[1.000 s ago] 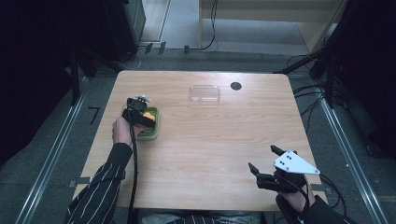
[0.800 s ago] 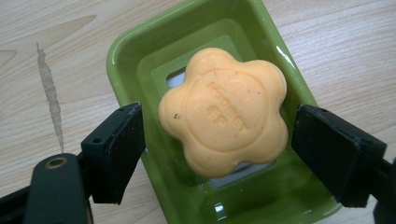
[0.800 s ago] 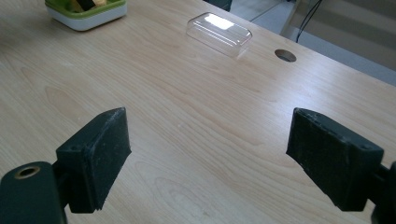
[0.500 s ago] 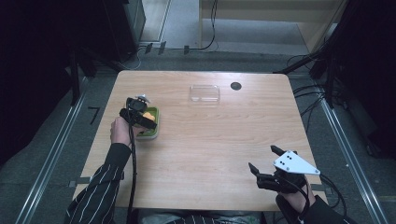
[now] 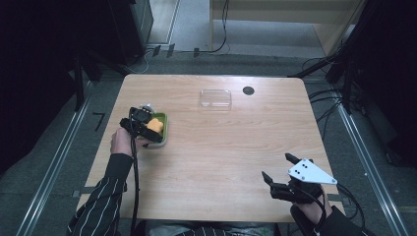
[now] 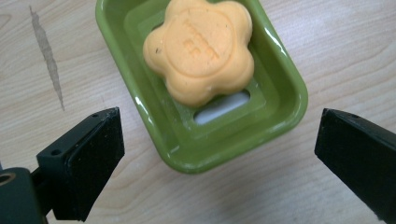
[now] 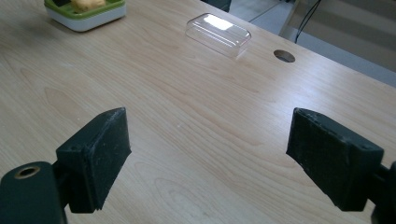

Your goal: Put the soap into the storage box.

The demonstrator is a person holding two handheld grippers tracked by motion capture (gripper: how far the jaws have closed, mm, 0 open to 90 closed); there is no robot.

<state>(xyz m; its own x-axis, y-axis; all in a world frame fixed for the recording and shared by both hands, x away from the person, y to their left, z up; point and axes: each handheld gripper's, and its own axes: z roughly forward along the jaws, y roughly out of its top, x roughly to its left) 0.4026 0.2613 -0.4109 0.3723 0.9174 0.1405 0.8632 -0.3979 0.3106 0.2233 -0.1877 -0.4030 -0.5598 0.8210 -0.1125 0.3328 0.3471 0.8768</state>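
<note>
An orange flower-shaped soap (image 6: 200, 49) lies in a green soap dish (image 6: 280, 105) at the table's left. My left gripper (image 6: 219, 140) hovers just above the dish's near end. Its jaws have just been opening and stand wide, with nothing pressed between the pads. From above, the left gripper (image 5: 147, 129) sits at the dish's (image 5: 166, 129) left side next to the soap (image 5: 155, 124). My right gripper (image 5: 278, 167) rests open near the front right edge. In its own view, the right gripper (image 7: 210, 140) faces bare wood, with the dish (image 7: 86, 16) far off.
A clear plastic lid (image 5: 215, 98) lies at the back middle of the wooden table (image 5: 221, 157), also seen from the right gripper as the lid (image 7: 218, 28). A round cable hole (image 5: 248, 90) is just right of it. Dark racks and cables surround the table.
The left hand has drawn slightly left and back from the dish, and more of the soap shows. The right gripper has not moved.
</note>
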